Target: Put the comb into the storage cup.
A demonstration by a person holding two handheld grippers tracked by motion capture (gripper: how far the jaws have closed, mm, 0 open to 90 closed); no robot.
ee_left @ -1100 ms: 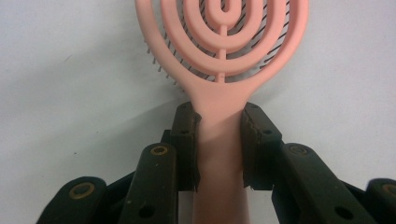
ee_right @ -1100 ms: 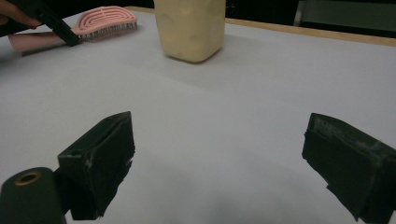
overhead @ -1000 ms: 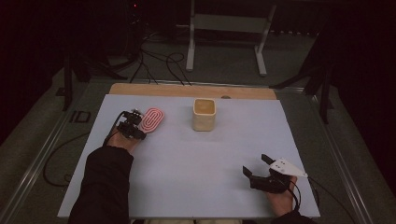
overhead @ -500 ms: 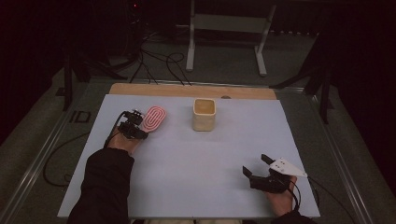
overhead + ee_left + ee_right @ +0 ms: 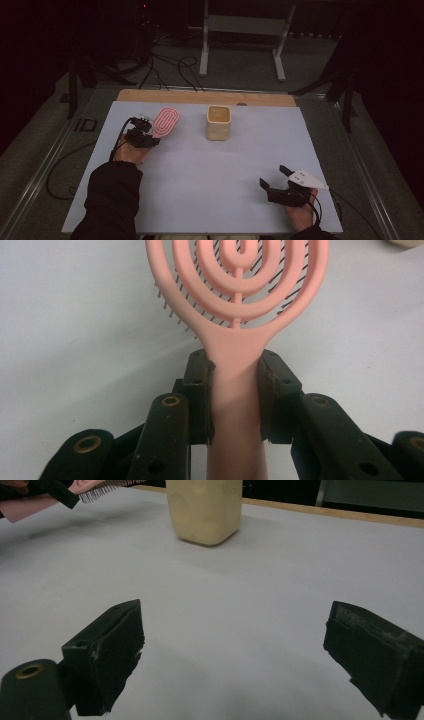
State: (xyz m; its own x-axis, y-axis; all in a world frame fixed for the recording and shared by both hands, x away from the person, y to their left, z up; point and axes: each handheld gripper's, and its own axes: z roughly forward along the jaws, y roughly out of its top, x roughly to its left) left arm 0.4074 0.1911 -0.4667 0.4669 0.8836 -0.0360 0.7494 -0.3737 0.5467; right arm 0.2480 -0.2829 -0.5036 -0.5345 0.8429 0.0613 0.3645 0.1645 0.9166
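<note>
Pink hairbrush point(image 5: 239, 300) handle clamped in left claw point(image 5: 235, 395), brush top cut off, right claw point(image 5: 240, 655) agape.

Dim room, evenly lit table point(image 5: 210, 175), soft shadows, slightly grainy views

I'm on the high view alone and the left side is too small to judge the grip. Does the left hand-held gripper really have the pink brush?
Observer: Yes. The left hand-held gripper clamps the pink brush by its handle, just below the head.
Operator: Which way do the bristles face?
Observer: Down toward the table; they show through the head's open loops.
Operator: Is the right hand-held gripper empty?
Observer: Yes. The right hand-held gripper has wide-open jaws with nothing between them, facing the cream cup.
</note>
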